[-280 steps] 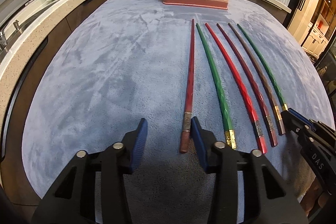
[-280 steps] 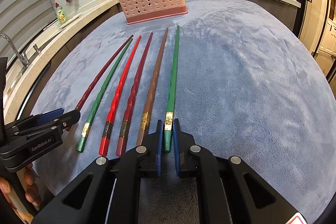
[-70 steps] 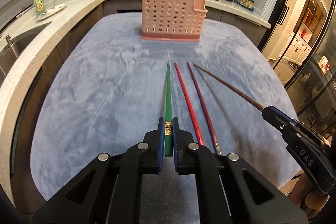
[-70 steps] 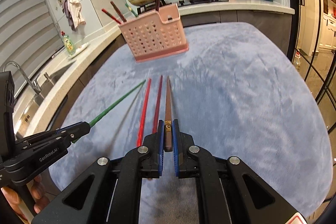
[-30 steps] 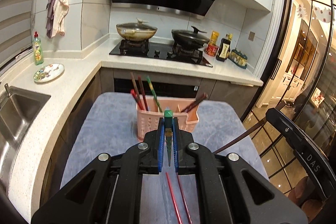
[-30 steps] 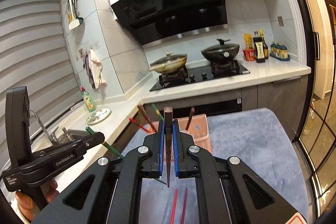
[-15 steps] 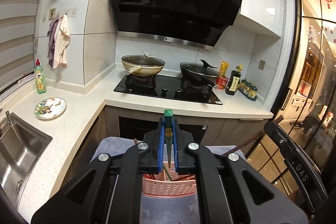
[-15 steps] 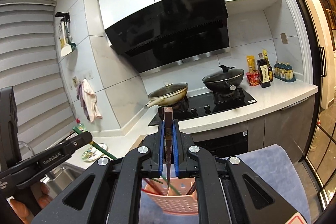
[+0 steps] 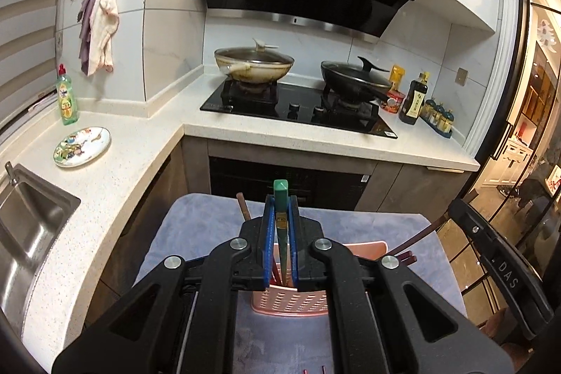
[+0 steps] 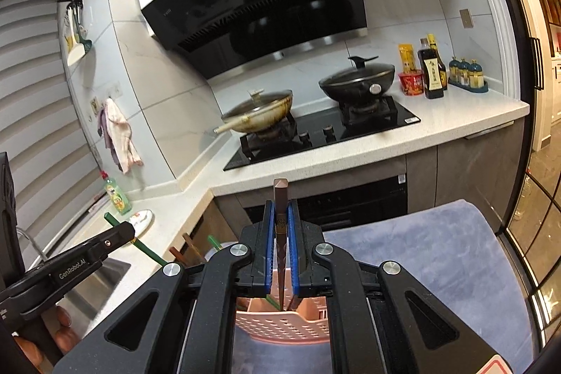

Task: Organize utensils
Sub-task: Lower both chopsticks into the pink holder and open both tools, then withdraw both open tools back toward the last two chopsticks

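Left wrist view: the left gripper (image 9: pixel 280 230) has its blue-padded jaws pinched tight on a green chopstick with a square butt end (image 9: pixel 280 198), held upright, tip pointing down toward the pink perforated plastic utensil holder (image 9: pixel 291 302) that sits at six o'clock on the grey-blue plush mat (image 9: pixel 210 226). A brown chopstick (image 9: pixel 243 206) already in the holder pokes up at eleven o'clock of the jaws. At four o'clock the right gripper (image 9: pixel 455 209) comes in from the side, a dark brown chopstick (image 9: pixel 420 235) slanting from it down toward the holder's right end. Two red chopstick tips (image 9: pixel 313 370) peek in at the very bottom edge. Behind, a lidded steel wok (image 9: pixel 254 63) and a lidded black pan (image 9: pixel 356 81) sit on the black hob.

Right wrist view: the right gripper (image 10: pixel 280 233) is clamped narrow on the dark brown chopstick (image 10: pixel 280 198), upright, its point just inside the pink holder (image 10: pixel 284 321) at six o'clock. At nine o'clock the left gripper (image 10: pixel 122 233) grips the green chopstick (image 10: pixel 147 251), which angles down toward the holder. More chopsticks (image 10: pixel 191 249) stand in the holder's left side.
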The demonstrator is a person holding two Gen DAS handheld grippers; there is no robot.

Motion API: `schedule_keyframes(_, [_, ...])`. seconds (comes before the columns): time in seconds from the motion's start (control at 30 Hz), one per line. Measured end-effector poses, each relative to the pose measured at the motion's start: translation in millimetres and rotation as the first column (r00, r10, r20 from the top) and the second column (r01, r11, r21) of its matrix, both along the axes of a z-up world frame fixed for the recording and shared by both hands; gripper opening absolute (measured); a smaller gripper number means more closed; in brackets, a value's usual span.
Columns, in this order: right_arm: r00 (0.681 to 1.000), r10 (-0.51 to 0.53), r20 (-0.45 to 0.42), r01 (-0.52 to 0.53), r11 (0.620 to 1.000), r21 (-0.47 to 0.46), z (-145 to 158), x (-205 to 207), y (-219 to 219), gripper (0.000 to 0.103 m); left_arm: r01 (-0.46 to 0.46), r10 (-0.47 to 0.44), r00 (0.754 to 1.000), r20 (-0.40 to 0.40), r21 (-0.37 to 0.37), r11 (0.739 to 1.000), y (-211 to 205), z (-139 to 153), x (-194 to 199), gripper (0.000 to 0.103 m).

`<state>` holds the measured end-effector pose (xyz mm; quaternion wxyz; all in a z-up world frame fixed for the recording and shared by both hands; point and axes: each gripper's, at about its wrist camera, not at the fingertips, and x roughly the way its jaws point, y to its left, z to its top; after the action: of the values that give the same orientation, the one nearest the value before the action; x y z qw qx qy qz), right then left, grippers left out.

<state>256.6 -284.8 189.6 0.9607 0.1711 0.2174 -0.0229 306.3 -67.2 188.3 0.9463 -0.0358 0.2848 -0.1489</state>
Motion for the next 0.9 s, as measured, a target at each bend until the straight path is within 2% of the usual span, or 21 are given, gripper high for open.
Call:
schedule_keyframes(0.2, [0.999, -0.004, -0.032, 0.004, 1.000, 0.010, -15, 8, 1, 0.008, -0.008, 0.009, 1.000, -0.030, 0.024, 1.000, -4, -16, 10, 0.008])
schedule_keyframes(0.23, [0.999, -0.007, -0.031, 0.007, 1.000, 0.013, -15, 8, 1, 0.014, -0.019, 0.020, 0.999, -0.033, 0.031, 0.999, -5, -18, 10, 0.010])
schedule_keyframes(0.3, [1.000, -0.011, -0.020, 0.011, 1.000, 0.018, -12, 5, 1, 0.020, -0.035, 0.037, 0.998, -0.042, 0.040, 0.999, -5, -21, 11, 0.030])
schedule_keyframes(0.33, [1.000, -0.009, -0.013, 0.009, 1.000, 0.017, -11, 3, 2, 0.022, -0.043, 0.045, 0.998, -0.039, 0.038, 0.998, -4, -21, 10, 0.043])
schedule_keyframes(0.37, [1.000, -0.008, -0.008, 0.008, 1.000, 0.015, -9, 1, 3, 0.022, -0.049, 0.050, 0.998, -0.032, 0.036, 0.998, -3, -21, 9, 0.045])
schedule_keyframes(0.53, [1.000, 0.013, 0.015, -0.013, 1.000, -0.003, 0, -15, 12, 0.028, -0.056, 0.056, 0.998, -0.001, 0.061, 0.997, -4, -17, -3, 0.052])
schedule_keyframes(0.63, [0.999, 0.026, 0.024, -0.025, 1.000, -0.016, 3, -26, 18, 0.028, -0.061, 0.060, 0.998, 0.015, 0.079, 0.995, -4, -16, -11, 0.056])
schedule_keyframes(0.9, [0.998, 0.051, 0.025, -0.050, 0.998, -0.031, 5, -59, 27, 0.029, -0.067, 0.065, 0.998, 0.024, 0.098, 0.993, 2, -17, -37, 0.058])
